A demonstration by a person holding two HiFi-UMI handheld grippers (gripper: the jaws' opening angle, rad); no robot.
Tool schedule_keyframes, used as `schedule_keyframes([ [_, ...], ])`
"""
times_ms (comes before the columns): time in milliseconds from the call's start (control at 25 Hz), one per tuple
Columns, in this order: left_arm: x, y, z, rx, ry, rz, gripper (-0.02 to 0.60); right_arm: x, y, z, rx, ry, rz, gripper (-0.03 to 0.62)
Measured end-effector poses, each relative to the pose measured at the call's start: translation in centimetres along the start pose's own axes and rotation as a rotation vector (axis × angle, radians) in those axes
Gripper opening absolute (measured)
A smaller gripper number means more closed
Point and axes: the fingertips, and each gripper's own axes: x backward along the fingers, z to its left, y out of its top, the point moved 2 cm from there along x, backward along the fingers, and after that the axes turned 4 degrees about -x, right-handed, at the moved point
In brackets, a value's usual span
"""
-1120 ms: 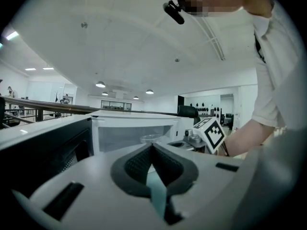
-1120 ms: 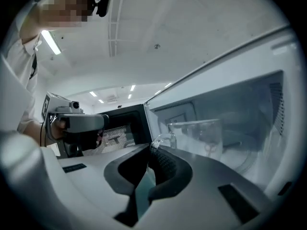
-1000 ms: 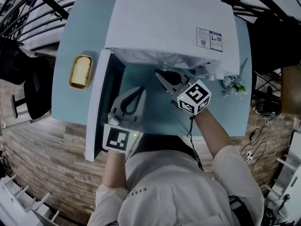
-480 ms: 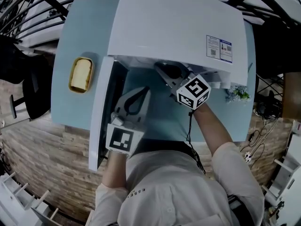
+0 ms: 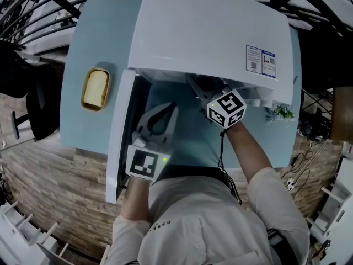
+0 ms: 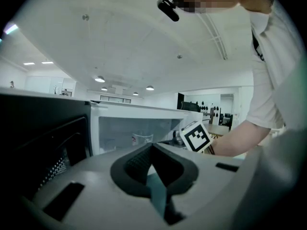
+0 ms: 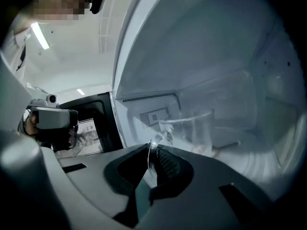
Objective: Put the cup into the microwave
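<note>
A clear glass cup (image 7: 192,128) with a side handle is inside the white microwave (image 5: 209,32), and its handle is pinched between the jaws of my right gripper (image 7: 153,159), which is shut on it. I cannot tell whether the cup rests on the cavity floor. In the head view the right gripper (image 5: 199,86) reaches under the microwave's top edge, so its tips are mostly hidden. The left gripper (image 5: 171,108) hangs in front of the opening, beside the open door (image 5: 121,131), shut and empty. The left gripper view shows the cup (image 6: 142,139) inside the cavity.
The open door (image 6: 43,143) stands to the left, with a dark window and a mesh screen. A yellow oval dish (image 5: 95,87) lies on the light blue table (image 5: 77,48) left of the microwave. A small plant (image 5: 278,112) sits at the right.
My right gripper has gone deeper into the microwave with the cup, so more of it is hidden under the top edge. The left gripper has shifted only slightly.
</note>
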Motion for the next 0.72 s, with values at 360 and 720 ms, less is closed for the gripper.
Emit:
schedule_keyframes([
  [360, -0.2, -0.6, -0.7, -0.001, -0.019, 0.02, 0.002, 0.4, -0.6, -0.4, 0.01, -0.033, -0.002, 0.052],
  [720, -0.3, -1.3, -1.6, 0.0, -0.038, 0.023, 0.002, 1.6, -1.7, -0.9, -0.007, -0.079, 0.006, 0.117],
])
